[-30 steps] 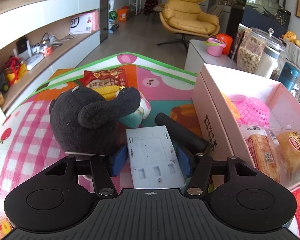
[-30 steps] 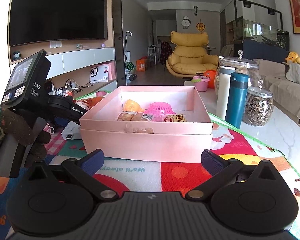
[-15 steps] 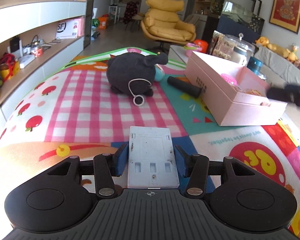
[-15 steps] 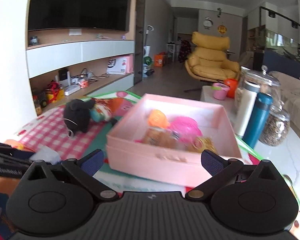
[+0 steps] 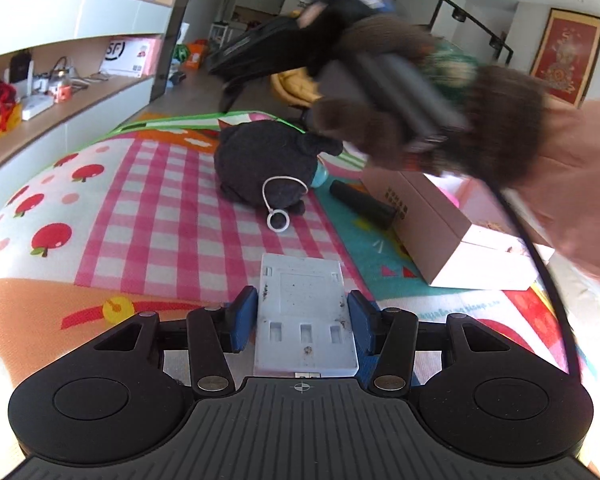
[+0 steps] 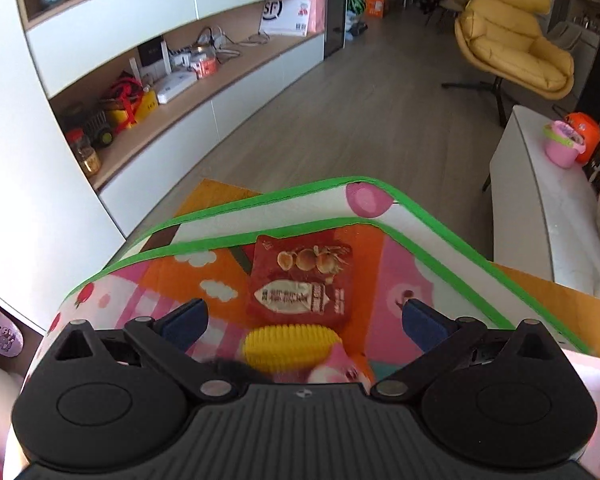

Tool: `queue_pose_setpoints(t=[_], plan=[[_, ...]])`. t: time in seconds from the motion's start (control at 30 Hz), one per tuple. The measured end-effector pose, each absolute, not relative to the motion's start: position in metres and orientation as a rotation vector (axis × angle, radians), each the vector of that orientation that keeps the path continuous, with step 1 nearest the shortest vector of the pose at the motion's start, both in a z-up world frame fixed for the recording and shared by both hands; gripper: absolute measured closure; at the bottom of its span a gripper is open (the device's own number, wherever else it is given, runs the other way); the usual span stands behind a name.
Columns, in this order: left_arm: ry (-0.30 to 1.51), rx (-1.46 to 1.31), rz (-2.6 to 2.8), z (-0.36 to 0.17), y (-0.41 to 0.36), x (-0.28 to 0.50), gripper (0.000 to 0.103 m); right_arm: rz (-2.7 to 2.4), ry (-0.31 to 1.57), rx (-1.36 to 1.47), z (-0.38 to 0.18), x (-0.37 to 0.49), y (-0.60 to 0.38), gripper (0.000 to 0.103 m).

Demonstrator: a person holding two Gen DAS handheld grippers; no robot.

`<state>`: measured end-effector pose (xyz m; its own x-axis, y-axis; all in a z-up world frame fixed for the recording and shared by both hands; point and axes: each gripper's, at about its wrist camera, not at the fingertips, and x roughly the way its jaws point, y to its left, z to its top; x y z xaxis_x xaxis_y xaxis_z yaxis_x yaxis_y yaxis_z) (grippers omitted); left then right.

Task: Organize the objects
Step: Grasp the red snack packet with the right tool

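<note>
My left gripper (image 5: 302, 312) is shut on a flat pale grey plastic device (image 5: 304, 316), held above the near part of the colourful mat (image 5: 148, 216). Beyond it lie a black plush toy (image 5: 268, 166), a black cylinder (image 5: 362, 204) and the pink box (image 5: 432, 224). The other gloved hand and its gripper cross above the plush, blurred. My right gripper (image 6: 302, 318) is open and empty, looking down on a red snack packet (image 6: 302, 280) and a yellow toy corn cob (image 6: 290, 346) at the mat's far end.
A pink toy (image 6: 340, 368) lies beside the corn. The mat's green edge (image 6: 440, 236) marks the table's far end, with floor beyond. A white side table (image 6: 540, 208) with a pink cup stands right. Wall shelves (image 6: 160, 80) run along the left.
My right gripper has swung left over the plush to the far end of the mat and now looks down on the snack packet and corn. My left gripper still holds the grey device.
</note>
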<state>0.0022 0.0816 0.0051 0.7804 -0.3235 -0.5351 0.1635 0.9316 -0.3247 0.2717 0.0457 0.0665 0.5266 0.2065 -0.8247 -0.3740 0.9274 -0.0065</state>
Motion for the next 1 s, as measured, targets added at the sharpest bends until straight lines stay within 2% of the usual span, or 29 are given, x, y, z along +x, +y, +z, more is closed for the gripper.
queue_pose_setpoints(t=[0.07,0.1,0.13,0.2,0.23,0.3,0.33,0.43,0.57,0.6,0.63,0.67,0.7,0.73,0.97,1.0], plan=[[0.620,-0.278,-0.269,0.005,0.083,0.002,0.049,0.329,1.005,-0.212,0.047,0.291,0.057,0.000],[0.620,-0.287,-0.271,0.005,0.084,0.002,0.049,0.337,1.045,-0.195,0.042,0.299,0.059,0.005],[0.620,-0.298,-0.274,0.004,0.085,0.002,0.049,0.340,1.071,-0.173,0.041,0.303,0.058,0.018],[0.619,-0.311,-0.278,0.004,0.086,0.002,0.049,0.361,1.076,-0.163,0.042,0.305,0.058,0.028],[0.618,-0.310,-0.278,0.004,0.086,0.002,0.049,0.370,1.064,-0.176,0.044,0.302,0.057,0.040],[0.618,-0.307,-0.277,0.004,0.085,0.001,0.049,0.363,1.035,-0.201,0.051,0.293,0.055,0.059],[0.618,-0.309,-0.277,0.004,0.087,0.000,0.049,0.369,1.034,-0.198,0.056,0.289,0.052,0.076],[0.618,-0.311,-0.275,0.004,0.088,0.002,0.049,0.395,1.006,-0.175,0.075,0.274,0.040,0.087],[0.619,-0.292,-0.266,0.004,0.086,0.003,0.049,0.398,0.964,-0.203,0.095,0.257,0.026,0.084],[0.619,-0.290,-0.263,0.004,0.085,0.003,0.049,0.398,0.962,-0.197,0.098,0.257,0.022,0.073],[0.620,-0.289,-0.262,0.004,0.085,0.003,0.049,0.393,0.961,-0.192,0.099,0.258,0.019,0.051],[0.620,-0.290,-0.262,0.004,0.085,0.004,0.049,0.383,0.953,-0.189,0.099,0.260,0.017,0.037],[0.620,-0.293,-0.262,0.003,0.086,0.004,0.049,0.382,0.947,-0.191,0.098,0.263,0.016,0.017],[0.620,-0.295,-0.263,0.003,0.086,0.004,0.049,0.392,0.948,-0.198,0.095,0.269,0.018,0.008],[0.617,-0.328,-0.273,0.002,0.090,0.002,0.049,0.420,1.073,-0.264,0.040,0.314,0.046,0.005],[0.617,-0.332,-0.274,0.002,0.090,0.002,0.049,0.417,1.097,-0.253,0.033,0.320,0.046,0.011]])
